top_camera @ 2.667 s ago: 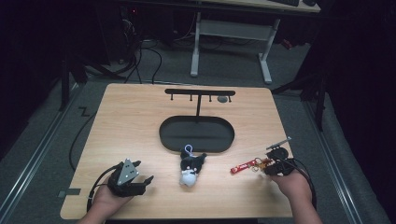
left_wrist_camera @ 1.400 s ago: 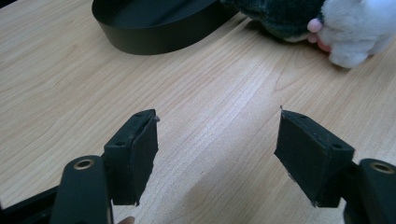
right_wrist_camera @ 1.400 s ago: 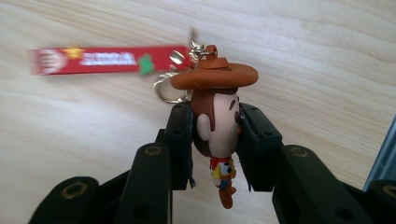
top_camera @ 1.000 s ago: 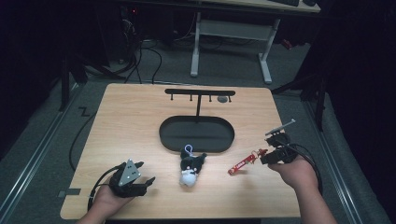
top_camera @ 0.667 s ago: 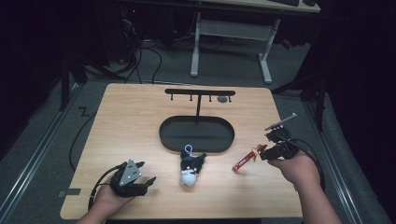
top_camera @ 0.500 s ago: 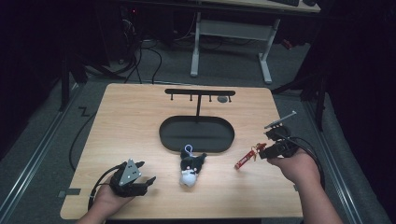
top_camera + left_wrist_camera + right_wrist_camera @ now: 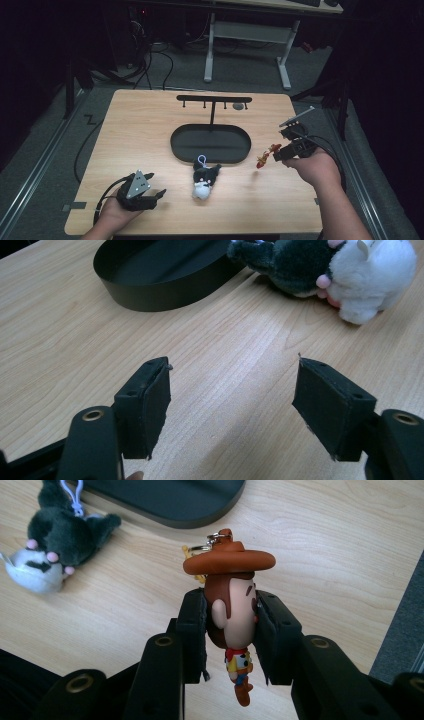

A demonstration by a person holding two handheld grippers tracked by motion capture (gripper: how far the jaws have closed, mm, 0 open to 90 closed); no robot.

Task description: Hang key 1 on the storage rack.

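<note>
Two jaws of the right gripper (image 7: pixel 230 635) are clamping the cowboy keychain (image 7: pixel 231 605) by its head; its ring (image 7: pixel 214 536) needs threading squarely onto a rack (image 7: pixel 214 99) hook, while the left gripper (image 7: pixel 232 410) is idling open.

On the surface (image 7: pixel 150 125), the oval tray (image 7: pixel 210 144) sits mid-table, its hook stand (image 7: pixel 213 101) rising at the far rim; the plush keychain (image 7: pixel 205 179) lies just near it, the cowboy figure keychain (image 7: pixel 263 156) seemingly raised at right.
</note>
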